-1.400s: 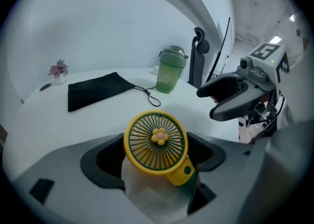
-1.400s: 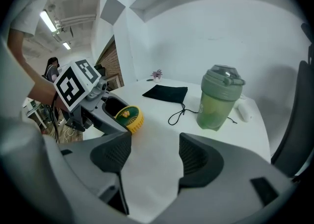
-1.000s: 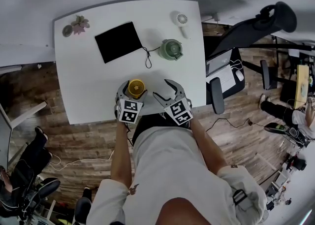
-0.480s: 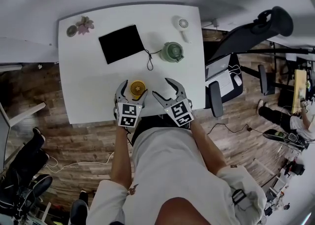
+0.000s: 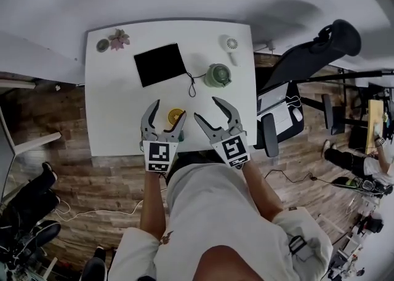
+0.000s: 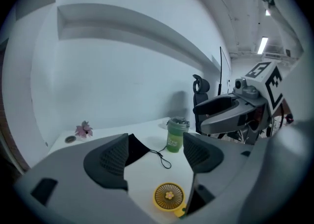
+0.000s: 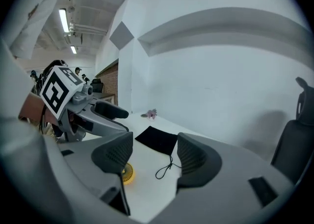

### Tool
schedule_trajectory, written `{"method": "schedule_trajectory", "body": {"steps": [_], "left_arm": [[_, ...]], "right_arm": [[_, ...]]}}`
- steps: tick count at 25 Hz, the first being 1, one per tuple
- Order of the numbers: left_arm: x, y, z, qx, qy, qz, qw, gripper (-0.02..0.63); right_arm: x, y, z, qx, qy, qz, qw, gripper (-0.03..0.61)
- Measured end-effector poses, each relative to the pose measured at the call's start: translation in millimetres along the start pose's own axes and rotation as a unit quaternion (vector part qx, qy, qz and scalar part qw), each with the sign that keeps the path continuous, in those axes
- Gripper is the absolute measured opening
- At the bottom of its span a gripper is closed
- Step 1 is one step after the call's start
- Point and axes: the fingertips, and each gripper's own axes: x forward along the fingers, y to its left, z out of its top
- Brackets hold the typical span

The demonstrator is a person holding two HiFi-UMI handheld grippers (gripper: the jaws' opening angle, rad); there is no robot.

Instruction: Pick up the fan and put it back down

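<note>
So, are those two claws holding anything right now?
Left gripper: open, jaws just been closing, nothing between them.
Right gripper: open, empty.

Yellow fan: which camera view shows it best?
Left gripper view: the yellow fan lies in plain sight, its round grille and flower centre facing the camera, with only its lower right edge cut off. Head view shows it small and partly covered. Right gripper view shows just a sliver of it.
</note>
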Motion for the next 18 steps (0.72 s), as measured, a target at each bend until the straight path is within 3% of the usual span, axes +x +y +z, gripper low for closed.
{"method": "schedule_trajectory", "body": {"steps": [7, 18], "left_arm": [[-31, 1, 55, 0.019, -0.059, 0.012, 0.9980, 0.322], [-54, -1, 105, 0.045, -0.109, 0.040, 0.9922, 0.308]], "right_arm": [[-25, -10, 55, -0.034, -0.046, -0.026, 0.998, 0.270], [-52, -21, 89, -0.046, -0.090, -0.034, 0.994, 0.261]]}}
